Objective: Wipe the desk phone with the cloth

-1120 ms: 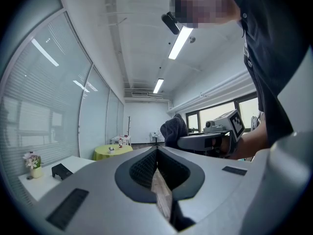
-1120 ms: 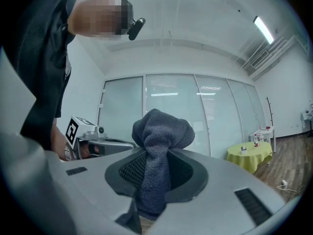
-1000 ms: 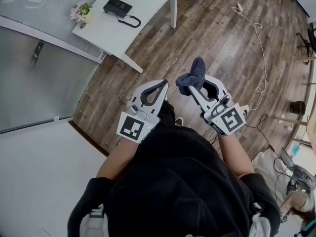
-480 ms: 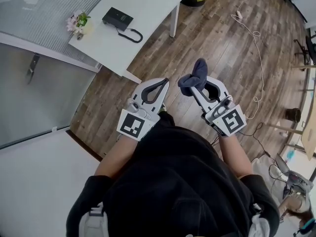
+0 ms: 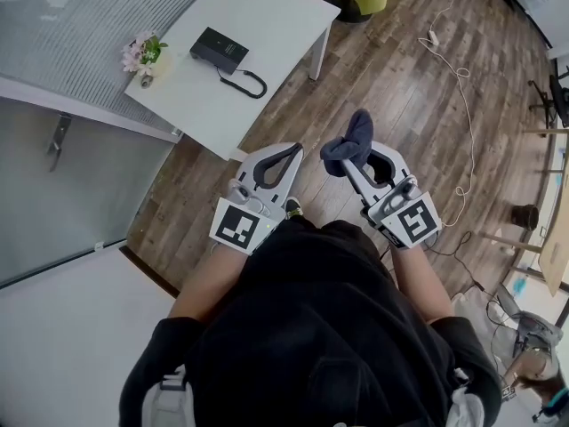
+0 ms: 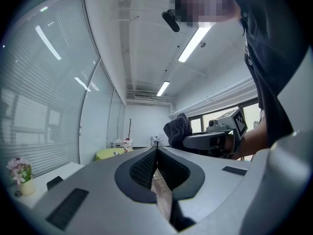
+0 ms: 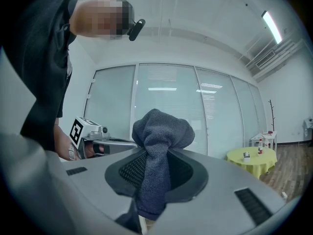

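Cloth is pinched in the right tongs, desk phone well apart.

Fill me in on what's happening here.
A person holds a gripper in each hand, raised over the wooden floor. The right gripper is clamped on a dark blue cloth that bunches above its jaws. The left gripper is shut and empty. The desk phone sits on the white table ahead, near some flowers. Wiping has not begun.
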`<state>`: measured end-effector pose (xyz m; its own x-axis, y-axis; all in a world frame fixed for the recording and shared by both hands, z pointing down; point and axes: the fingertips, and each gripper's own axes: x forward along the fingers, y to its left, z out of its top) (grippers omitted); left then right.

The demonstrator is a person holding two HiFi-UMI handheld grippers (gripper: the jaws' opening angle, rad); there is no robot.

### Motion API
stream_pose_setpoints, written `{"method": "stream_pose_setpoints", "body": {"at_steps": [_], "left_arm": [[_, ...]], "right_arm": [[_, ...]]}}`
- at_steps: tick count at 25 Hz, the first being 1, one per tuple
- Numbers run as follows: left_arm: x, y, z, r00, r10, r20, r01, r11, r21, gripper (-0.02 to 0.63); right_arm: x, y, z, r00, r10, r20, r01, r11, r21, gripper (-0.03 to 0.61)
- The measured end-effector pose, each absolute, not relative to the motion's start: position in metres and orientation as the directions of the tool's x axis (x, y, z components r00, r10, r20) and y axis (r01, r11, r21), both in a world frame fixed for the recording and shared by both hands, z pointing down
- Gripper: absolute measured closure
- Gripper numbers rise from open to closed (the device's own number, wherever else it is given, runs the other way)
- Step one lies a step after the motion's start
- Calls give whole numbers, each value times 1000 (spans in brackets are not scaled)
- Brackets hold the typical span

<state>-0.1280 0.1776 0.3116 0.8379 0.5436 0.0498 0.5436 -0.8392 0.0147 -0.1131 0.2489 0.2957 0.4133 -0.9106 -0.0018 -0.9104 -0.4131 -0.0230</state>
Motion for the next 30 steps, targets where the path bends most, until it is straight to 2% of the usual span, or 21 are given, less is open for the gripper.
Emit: {"method": "stream_pose_setpoints", "body": {"at_steps": [12,30], "left_arm": [[-63,138,317,873,486,42,486,-874,28,603],[92,164,309,973,226,56,225,-974,22,603]], "right_arm": [[-44,204,297,347,-938,-20,-938,-346,-35,474],[126,218,299,63,-998,-3,-997,-63,-41,474]]}}
